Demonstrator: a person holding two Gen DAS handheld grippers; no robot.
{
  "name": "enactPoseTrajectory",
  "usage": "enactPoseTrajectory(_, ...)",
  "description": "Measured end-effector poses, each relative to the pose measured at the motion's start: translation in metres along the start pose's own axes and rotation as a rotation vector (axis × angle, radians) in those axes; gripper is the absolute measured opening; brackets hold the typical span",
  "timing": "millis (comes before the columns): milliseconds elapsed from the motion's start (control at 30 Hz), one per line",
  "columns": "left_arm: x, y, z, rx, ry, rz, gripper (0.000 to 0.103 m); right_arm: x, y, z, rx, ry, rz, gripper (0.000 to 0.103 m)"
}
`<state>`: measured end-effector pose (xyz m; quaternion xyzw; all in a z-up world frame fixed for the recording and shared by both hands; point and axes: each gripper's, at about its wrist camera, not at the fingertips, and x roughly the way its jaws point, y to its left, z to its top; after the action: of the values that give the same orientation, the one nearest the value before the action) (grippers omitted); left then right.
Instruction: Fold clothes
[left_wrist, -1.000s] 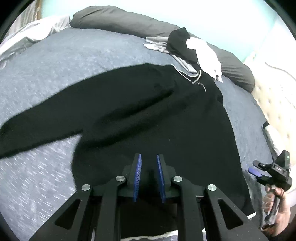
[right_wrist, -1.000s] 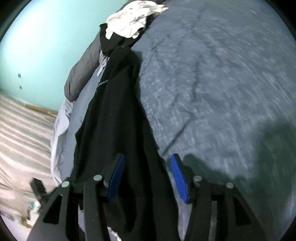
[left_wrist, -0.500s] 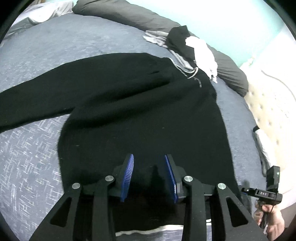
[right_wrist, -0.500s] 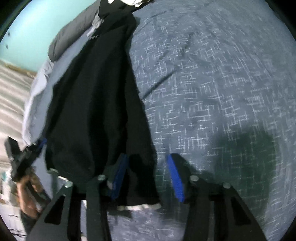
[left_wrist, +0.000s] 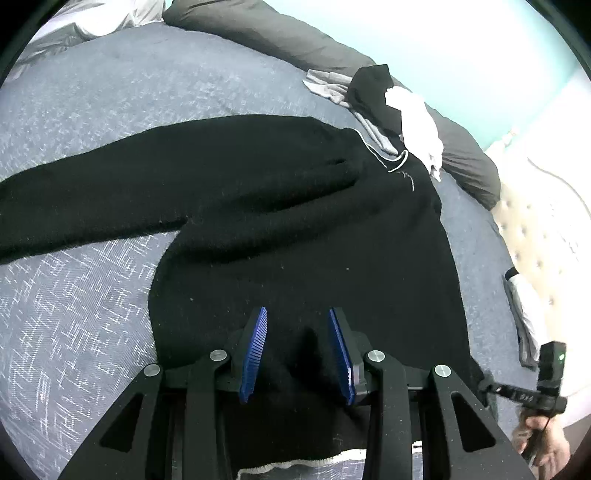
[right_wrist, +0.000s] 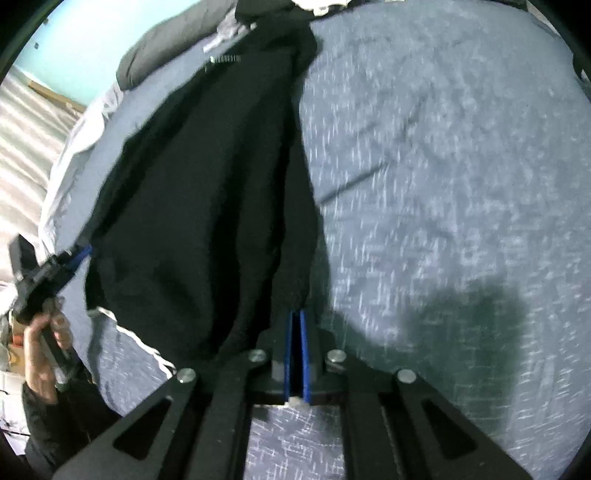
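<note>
A black sweater (left_wrist: 295, 221) lies spread on the grey-blue bed cover (left_wrist: 74, 314), one sleeve (left_wrist: 92, 206) stretched out to the left. My left gripper (left_wrist: 297, 312) stands open over the sweater's hem, its blue pads (left_wrist: 255, 350) apart with black fabric below them. In the right wrist view, my right gripper (right_wrist: 295, 321) is shut on the sweater (right_wrist: 207, 184) at its lower side edge. That gripper also shows at the bottom right of the left wrist view, as the right gripper (left_wrist: 484, 382) held in a hand (left_wrist: 543, 439). The left gripper (right_wrist: 85, 253) sits at the sweater's other edge.
A pile of black, white and grey clothes (left_wrist: 399, 110) lies beyond the collar, against dark grey pillows (left_wrist: 280, 37). A tufted headboard (left_wrist: 535, 229) runs along the right. Bare bed cover (right_wrist: 443, 184) stretches to the right of the sweater.
My right gripper has closed from wide open onto the sweater's edge. My left gripper's fingers have spread wider apart above the hem.
</note>
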<state>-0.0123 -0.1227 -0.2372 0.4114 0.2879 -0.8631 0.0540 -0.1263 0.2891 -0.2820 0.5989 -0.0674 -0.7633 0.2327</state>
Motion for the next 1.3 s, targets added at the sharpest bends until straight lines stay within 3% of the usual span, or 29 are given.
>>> enactPoseTrajectory(300, -0.007, -0.002, 0.000, 0.009, -0.012, -0.001, 0.037, -0.060, -0.022, 0.038, -0.019, -0.127, -0.131, 0.003)
enactPoseTrajectory(700, -0.008, 0.004, -0.001, 0.017, -0.006, 0.024, 0.037, -0.114, -0.101, 0.074, 0.051, -0.198, -0.347, 0.003)
enactPoseTrajectory(1033, -0.002, 0.000, 0.001, 0.055, 0.010, 0.041, 0.037, -0.144, -0.168, 0.104, 0.133, -0.259, -0.472, 0.003)
enactPoseTrajectory(1300, 0.006, -0.002, 0.003, 0.073, 0.022, 0.067, 0.037, -0.178, -0.210, 0.126, 0.190, -0.372, -0.570, 0.003)
